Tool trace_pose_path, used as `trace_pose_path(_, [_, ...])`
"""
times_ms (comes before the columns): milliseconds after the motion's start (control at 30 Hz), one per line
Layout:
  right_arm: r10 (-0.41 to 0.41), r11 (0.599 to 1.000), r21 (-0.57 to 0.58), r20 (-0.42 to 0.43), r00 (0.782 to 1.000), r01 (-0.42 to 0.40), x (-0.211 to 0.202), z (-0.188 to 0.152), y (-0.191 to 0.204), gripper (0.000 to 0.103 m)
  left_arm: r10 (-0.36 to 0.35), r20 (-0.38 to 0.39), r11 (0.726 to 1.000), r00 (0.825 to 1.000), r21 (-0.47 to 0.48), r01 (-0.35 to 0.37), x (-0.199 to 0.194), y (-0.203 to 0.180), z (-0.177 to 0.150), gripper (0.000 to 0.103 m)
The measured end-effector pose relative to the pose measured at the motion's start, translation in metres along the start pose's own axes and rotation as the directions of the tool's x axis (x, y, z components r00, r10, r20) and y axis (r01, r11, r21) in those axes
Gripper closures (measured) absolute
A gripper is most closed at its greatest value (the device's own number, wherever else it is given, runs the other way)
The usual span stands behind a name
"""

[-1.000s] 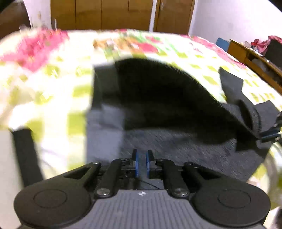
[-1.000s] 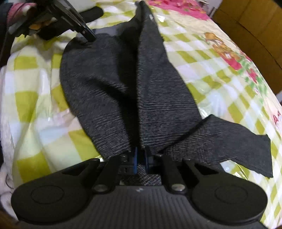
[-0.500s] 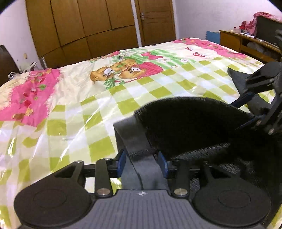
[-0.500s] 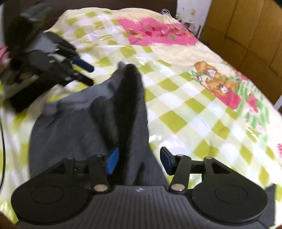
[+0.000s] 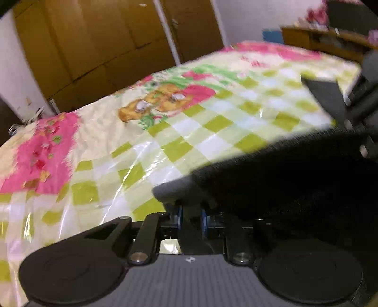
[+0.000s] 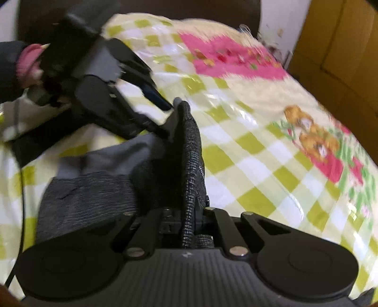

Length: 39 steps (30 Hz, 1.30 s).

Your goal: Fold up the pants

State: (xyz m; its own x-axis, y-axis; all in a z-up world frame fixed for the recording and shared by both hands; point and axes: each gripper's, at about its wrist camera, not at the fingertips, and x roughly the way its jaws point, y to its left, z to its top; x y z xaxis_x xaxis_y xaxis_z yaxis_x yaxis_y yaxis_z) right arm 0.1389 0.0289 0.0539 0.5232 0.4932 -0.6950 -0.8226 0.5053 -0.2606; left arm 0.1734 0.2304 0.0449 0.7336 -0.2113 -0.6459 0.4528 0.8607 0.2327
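Two grippers hold one pair of dark grey pants (image 6: pixel 186 151) stretched above a bed. In the left wrist view, the left gripper (image 5: pixel 191 218) has its blue pads nearly together on a grey edge of the pants, and the dark cloth spreads away toward 3 o'clock, where the right gripper (image 5: pixel 361 118) shows blurred at the frame edge. In the right wrist view, the right gripper (image 6: pixel 192 222) is closed down on a bunched ridge of the knit fabric that rises toward 12 o'clock, where the left gripper pinches its far end; more of the pants lies on the bed at 9 o'clock. The bedspread (image 5: pixel 212 122) is glossy, checked in lime green and white, with pink panels and a cartoon bear print (image 5: pixel 151 106). Wooden wardrobe doors (image 5: pixel 94 40) fill the wall at 11 o'clock, a white wall (image 5: pixel 248 21) stands at 1 o'clock, and a wooden shelf (image 5: pixel 326 40) sits at 2 o'clock.
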Motion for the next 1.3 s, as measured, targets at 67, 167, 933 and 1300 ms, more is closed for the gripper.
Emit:
trace_pose_path(67, [0.015,0.998,-0.057,0.028,0.999,-0.013,-0.02,-0.003,0.022,0.098,0.005,0.031,0.997,1.0,-0.071,-0.003,-0.032,0.001,-0.015,0.072])
trace_pose_path(167, [0.036,0.988,-0.153,0.056,0.998,-0.027,-0.041,-0.016,0.06,0.098,0.022,0.029,0.99,0.999,-0.139,-0.018,-0.068,-0.011,-0.046,0.072])
trace_pose_path(933, [-0.046,0.956,0.294,0.062,0.997,0.026,-0.03,-0.034,0.074,0.098,0.119,0.009,0.942,0.993,-0.316,-0.11,-0.083,-0.016,-0.088,0.07])
trace_pose_path(1300, [-0.024,0.927,0.376,0.017,1.0,0.016,-0.015,-0.022,0.051,0.098,-0.02,0.011,0.994,1.0,-0.108,0.021,-0.136,-0.055,-0.096,0.041])
